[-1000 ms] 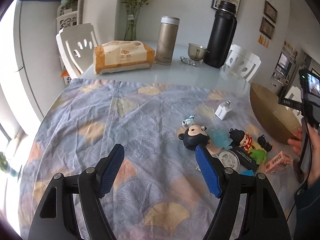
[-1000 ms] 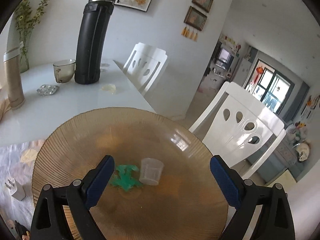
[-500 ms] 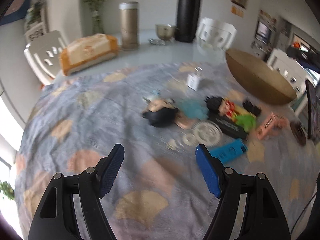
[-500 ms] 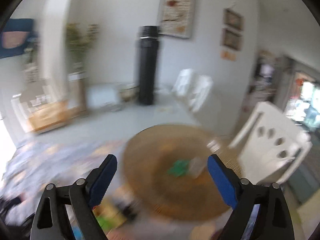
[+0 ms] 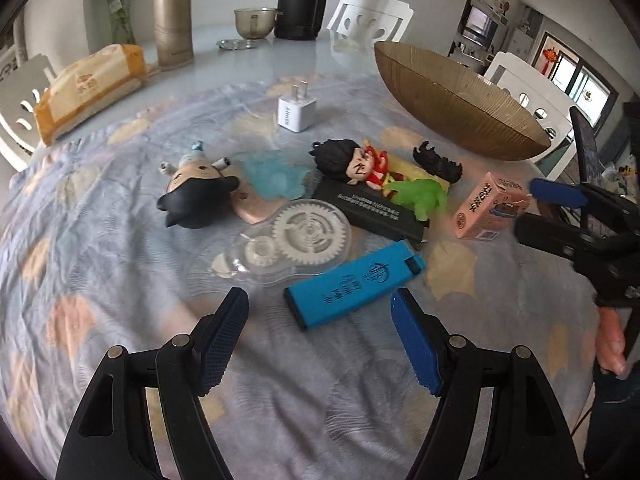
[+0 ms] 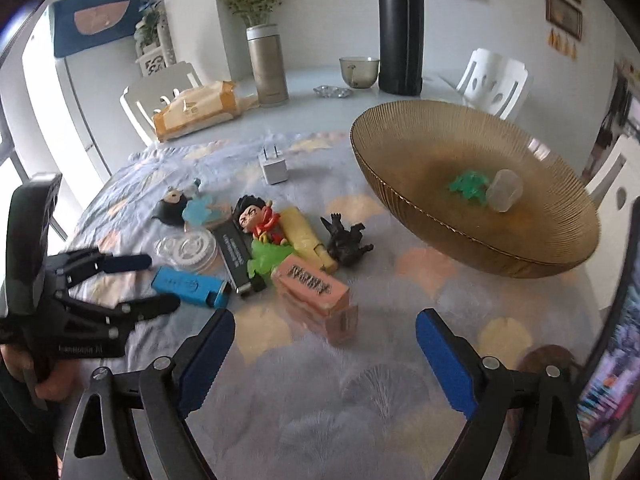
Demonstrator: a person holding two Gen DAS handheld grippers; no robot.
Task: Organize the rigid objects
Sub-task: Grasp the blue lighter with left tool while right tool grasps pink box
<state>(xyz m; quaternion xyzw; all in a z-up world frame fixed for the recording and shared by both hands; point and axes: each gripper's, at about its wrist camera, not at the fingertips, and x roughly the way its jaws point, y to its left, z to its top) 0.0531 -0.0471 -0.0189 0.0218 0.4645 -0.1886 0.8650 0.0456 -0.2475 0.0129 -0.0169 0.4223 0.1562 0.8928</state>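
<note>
Small objects lie clustered on the patterned cloth: a blue lighter [image 5: 352, 282] [image 6: 188, 282], a clear gear tape case [image 5: 296, 240], a black box [image 5: 368, 210], a pink carton [image 5: 486, 206] [image 6: 314, 290], figurines [image 5: 360, 160], a white charger [image 5: 296, 114]. The amber bowl [image 6: 560, 256] [image 5: 460, 100] holds a green toy [image 6: 468, 186] and a clear cup [image 6: 506, 190]. My left gripper [image 5: 320, 332] is open, just short of the lighter. My right gripper [image 6: 324, 354] is open, near the pink carton.
At the table's far side stand a black flask [image 6: 400, 28], a gold thermos [image 5: 172, 20], a glass cup [image 5: 254, 22] and a tissue pack [image 5: 88, 84]. White chairs ring the table. A phone on a stand [image 5: 588, 152] is at the right edge.
My left gripper has moved forward and right toward the object cluster. My right gripper has pulled back from over the bowl and now hovers over the cloth by the pink carton.
</note>
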